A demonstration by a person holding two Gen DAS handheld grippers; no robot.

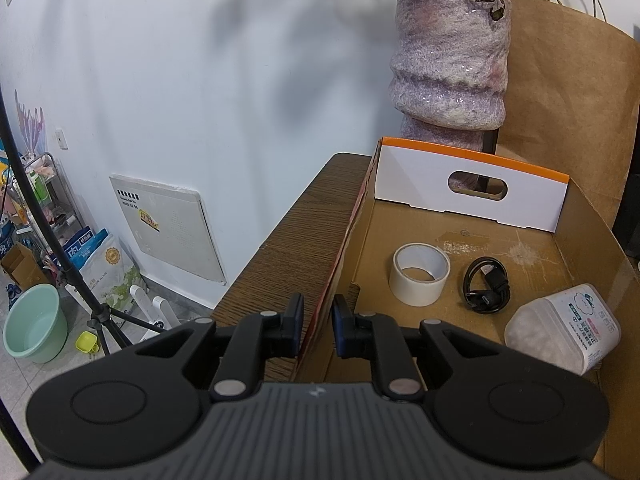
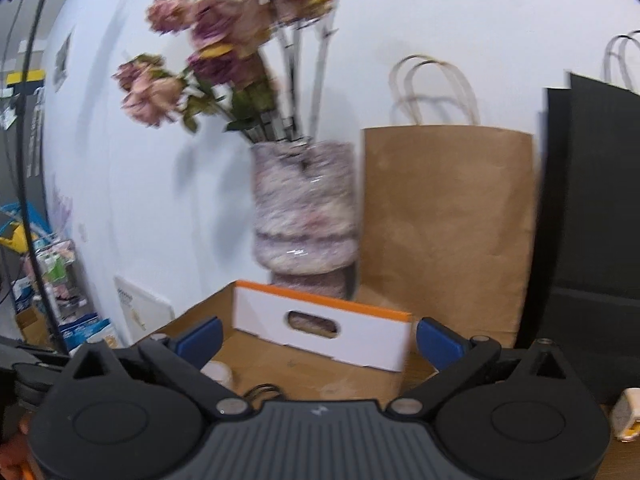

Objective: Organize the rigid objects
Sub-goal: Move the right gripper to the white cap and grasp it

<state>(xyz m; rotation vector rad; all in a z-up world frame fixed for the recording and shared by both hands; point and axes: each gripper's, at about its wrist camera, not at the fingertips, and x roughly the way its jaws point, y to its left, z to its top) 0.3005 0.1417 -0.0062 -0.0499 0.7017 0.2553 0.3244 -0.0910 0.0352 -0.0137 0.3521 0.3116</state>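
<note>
The open brown cardboard box [image 1: 460, 240] with its white, orange-edged end flap sits on the dark wood-grain worktop [image 1: 288, 248], close to the worktop's left edge and just in front of a mottled purple-and-white ceramic vase [image 1: 448, 64]. Inside the box, a roll of white tape [image 1: 420, 278] lies flat on the floor of it, a coiled black cable [image 1: 486, 290] lies just to its right, and a white lidded plastic container [image 1: 564, 328] printed with blue and green rests on its side near the right-hand wall.

The left gripper [image 1: 317, 328] has its jaws drawn together on the box's near left wall, the blue pads pressing the cardboard edge from either side.

The right gripper [image 2: 320, 340] stands over the near end of the box with its jaws spread wide apart and nothing between them; only the box's white flap shows in the gap. That view is smeared with motion blur. The tape roll [image 2: 218, 372] and a bit of the cable [image 2: 262, 394] peek up just beyond the gripper's body.

Dried pink and mauve roses [image 2: 224, 40] rise out of the vase. A brown paper carrier bag [image 2: 448, 220] with twisted handles stands behind the box against the white wall [image 1: 160, 80], and a black paper bag [image 2: 592, 220] stands to its right.
</note>
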